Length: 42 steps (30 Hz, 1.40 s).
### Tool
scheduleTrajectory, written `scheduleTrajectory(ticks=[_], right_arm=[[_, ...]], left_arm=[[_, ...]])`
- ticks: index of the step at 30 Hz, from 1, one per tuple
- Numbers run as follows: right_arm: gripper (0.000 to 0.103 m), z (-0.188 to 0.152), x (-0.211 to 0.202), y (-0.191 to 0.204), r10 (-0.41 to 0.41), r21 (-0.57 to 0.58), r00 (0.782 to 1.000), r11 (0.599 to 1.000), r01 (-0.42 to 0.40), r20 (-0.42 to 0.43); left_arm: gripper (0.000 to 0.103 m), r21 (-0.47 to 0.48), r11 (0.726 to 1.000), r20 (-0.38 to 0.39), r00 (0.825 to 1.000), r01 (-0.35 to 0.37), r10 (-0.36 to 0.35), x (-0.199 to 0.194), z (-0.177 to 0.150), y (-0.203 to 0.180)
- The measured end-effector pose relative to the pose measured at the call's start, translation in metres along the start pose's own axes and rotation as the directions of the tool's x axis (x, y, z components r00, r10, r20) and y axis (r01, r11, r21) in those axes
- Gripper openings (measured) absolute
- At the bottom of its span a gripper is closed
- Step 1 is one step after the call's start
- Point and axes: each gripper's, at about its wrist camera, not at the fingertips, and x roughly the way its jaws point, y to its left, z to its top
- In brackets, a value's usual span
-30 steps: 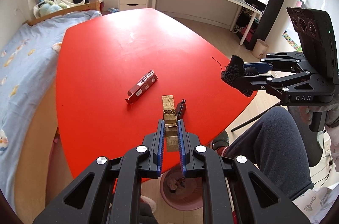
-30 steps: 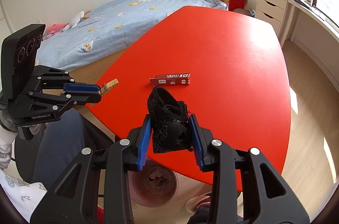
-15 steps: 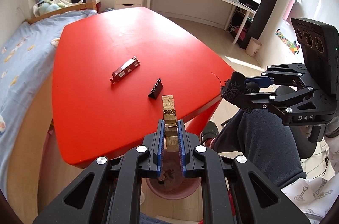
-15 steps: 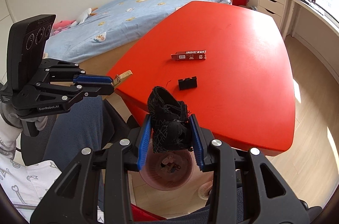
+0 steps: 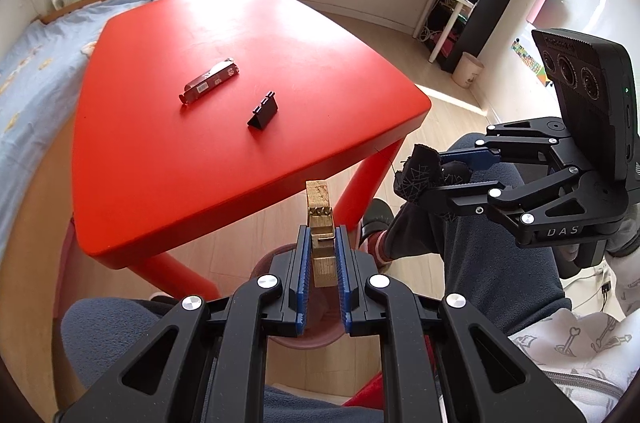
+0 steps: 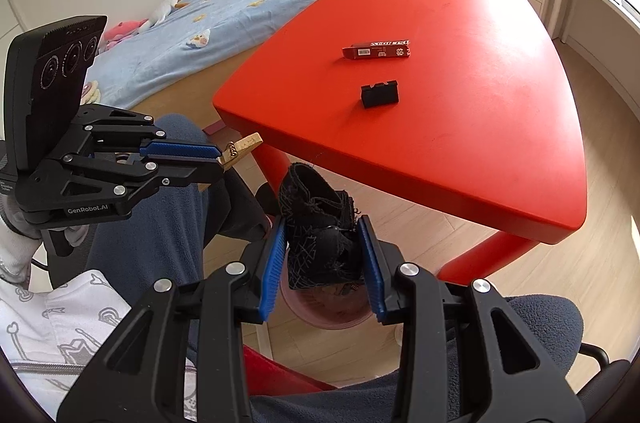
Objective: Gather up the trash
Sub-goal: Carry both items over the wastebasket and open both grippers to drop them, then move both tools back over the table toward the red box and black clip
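Bin (image 6: 328, 315) sits on floor directly under both claws, off tabletop (image 6: 460, 127) edge. L claw (image 5: 323, 287) clenched on wooden clothespin (image 5: 320, 223), long axis fwd; R claw (image 6: 323, 263) gripping black mesh wad (image 6: 320, 235). Drop = straight down, prob. R nearer bin centre.

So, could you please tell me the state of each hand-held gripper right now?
Left hand-held gripper: closed on the wooden clothespin.
Right hand-held gripper: closed on the black cloth scrap.

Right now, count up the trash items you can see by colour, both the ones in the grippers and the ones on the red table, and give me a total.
Black: 2, the crumpled mesh scrap in the right gripper and the small black clip on the table.
Tan: 1, the wooden clothespin in the left gripper.
Red: 1, the flat red packet on the table.
Total: 4
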Motion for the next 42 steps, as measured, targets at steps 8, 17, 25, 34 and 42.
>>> scheduleTrajectory(ticks=[8,17,25,34,42], right_arm=[[0.036,-0.001,0.006,0.001,0.02,0.003,1.0,1.0,-0.02,-0.014],[0.092,-0.005,0.008,-0.006,0.001,0.024,1.0,1.0,-0.001,-0.021],[0.098,-0.008,0.012,-0.01,-0.014,0.042,0.999,0.999,0.016,-0.035],[0.099,-0.008,0.014,-0.012,-0.014,0.051,0.999,0.999,0.016,-0.037],[0.099,-0.003,0.013,-0.012,-0.022,0.04,0.999,0.999,0.023,-0.037]], left_arm=[[0.012,0.005,1.0,-0.018,1.0,0.011,-0.011,0.001,-0.006,-0.004],[0.084,0.0,1.0,-0.005,1.0,-0.02,0.02,0.002,-0.008,-0.003],[0.094,-0.037,0.997,0.011,0.998,-0.061,0.062,-0.003,-0.008,0.008],[0.095,-0.054,0.997,0.01,0.998,-0.059,0.06,-0.001,-0.006,0.012],[0.095,-0.066,0.996,0.033,0.998,-0.055,0.057,-0.005,0.002,0.019]])
